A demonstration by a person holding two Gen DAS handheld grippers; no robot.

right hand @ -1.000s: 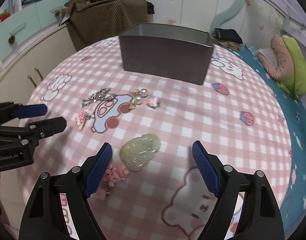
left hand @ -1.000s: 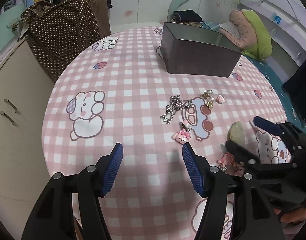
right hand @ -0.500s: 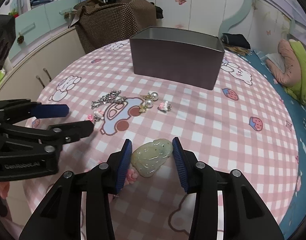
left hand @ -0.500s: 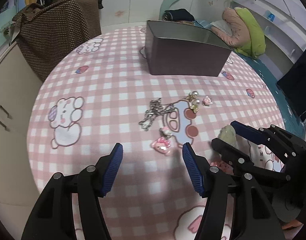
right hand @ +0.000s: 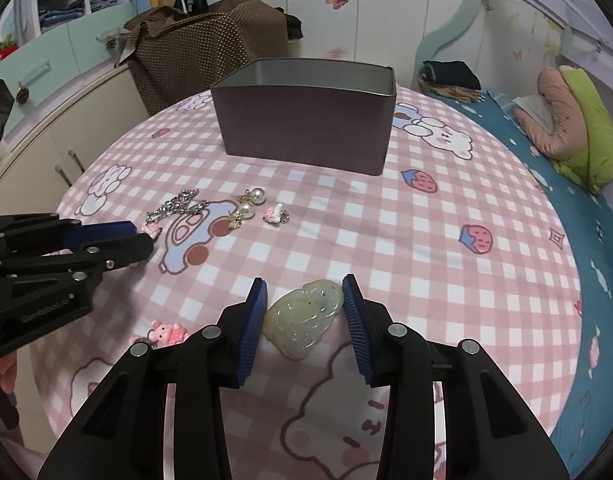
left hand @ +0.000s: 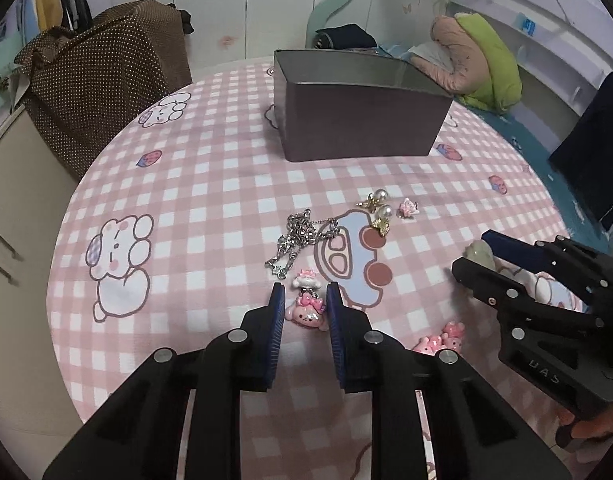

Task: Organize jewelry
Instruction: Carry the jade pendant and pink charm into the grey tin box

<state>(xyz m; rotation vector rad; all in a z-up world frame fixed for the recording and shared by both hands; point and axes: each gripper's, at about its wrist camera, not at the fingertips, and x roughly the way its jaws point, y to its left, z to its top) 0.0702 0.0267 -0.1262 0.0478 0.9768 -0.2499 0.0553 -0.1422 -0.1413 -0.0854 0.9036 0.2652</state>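
My left gripper (left hand: 304, 304) has closed around a pink cartoon charm (left hand: 305, 309) lying on the checked tablecloth; its pads touch both sides. My right gripper (right hand: 304, 300) is closed on a pale green jade pendant (right hand: 304, 318), also resting on the cloth. A silver chain (left hand: 296, 236), two pearl earrings (left hand: 380, 208) and a small pink clip (left hand: 408, 209) lie loose between the grippers and the open grey metal box (left hand: 354, 112). Another pink charm (left hand: 440, 338) lies by the right gripper (left hand: 472, 256), seen at the right of the left wrist view.
The round table (right hand: 446, 184) drops off at its edge. A brown dotted bag (left hand: 102, 76) sits behind it on the left. A bed with a pink and green pillow (right hand: 574, 128) is on the right. Cabinets (right hand: 46, 148) stand on the left.
Both grippers moved forward and down and closed: the left from wide open onto the pink charm, the right from wide open onto the jade pendant.
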